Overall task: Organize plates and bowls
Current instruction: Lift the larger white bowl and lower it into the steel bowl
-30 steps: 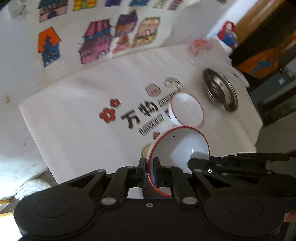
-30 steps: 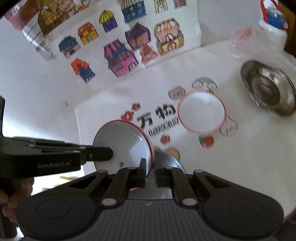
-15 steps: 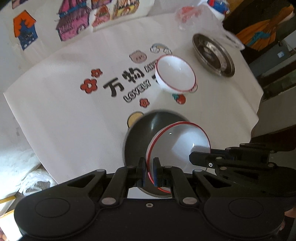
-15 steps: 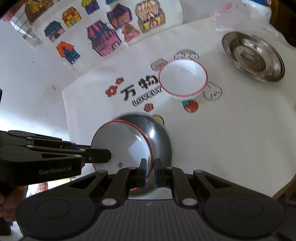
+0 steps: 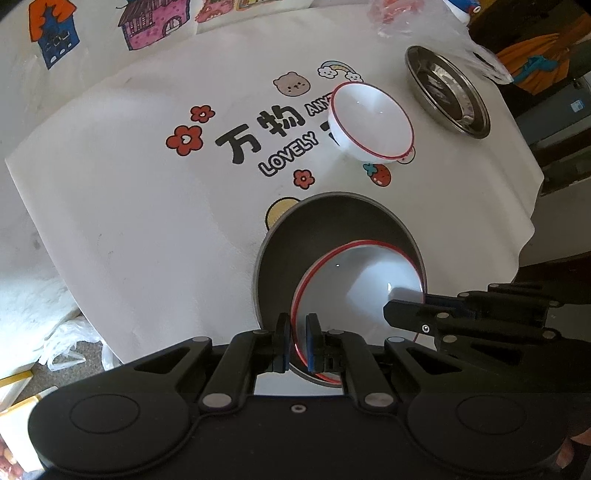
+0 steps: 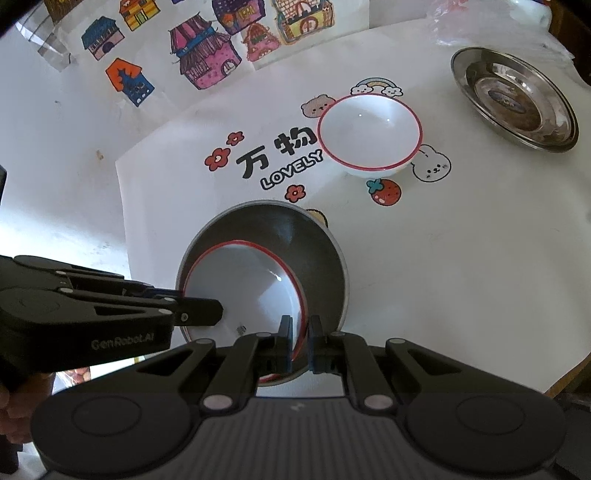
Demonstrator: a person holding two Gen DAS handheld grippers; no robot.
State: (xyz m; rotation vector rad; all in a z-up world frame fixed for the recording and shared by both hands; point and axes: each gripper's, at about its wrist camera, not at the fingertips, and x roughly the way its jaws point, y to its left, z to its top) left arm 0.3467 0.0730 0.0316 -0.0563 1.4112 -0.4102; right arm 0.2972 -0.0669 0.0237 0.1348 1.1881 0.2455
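A white bowl with a red rim (image 5: 354, 291) (image 6: 243, 284) sits tilted over a dark grey plate (image 5: 332, 225) (image 6: 317, 251) near the table's front edge. I cannot tell if it rests on the plate. My left gripper (image 5: 297, 345) (image 6: 207, 312) is shut on the bowl's left rim. The opposite rim is pinched by my right gripper (image 6: 300, 345) (image 5: 406, 317), also shut. A second white red-rimmed bowl (image 5: 373, 123) (image 6: 369, 133) stands alone farther back on the printed cloth.
A steel plate (image 5: 447, 92) (image 6: 513, 98) lies at the back right beside crumpled clear plastic (image 5: 391, 18). The white printed tablecloth (image 5: 147, 206) drops off at the left and right edges. Paper with house drawings (image 6: 207, 66) covers the back.
Both grippers have carried the bowl from above the cloth down over the grey plate; it now hangs lower and closer to the plate. Both grips are unchanged.
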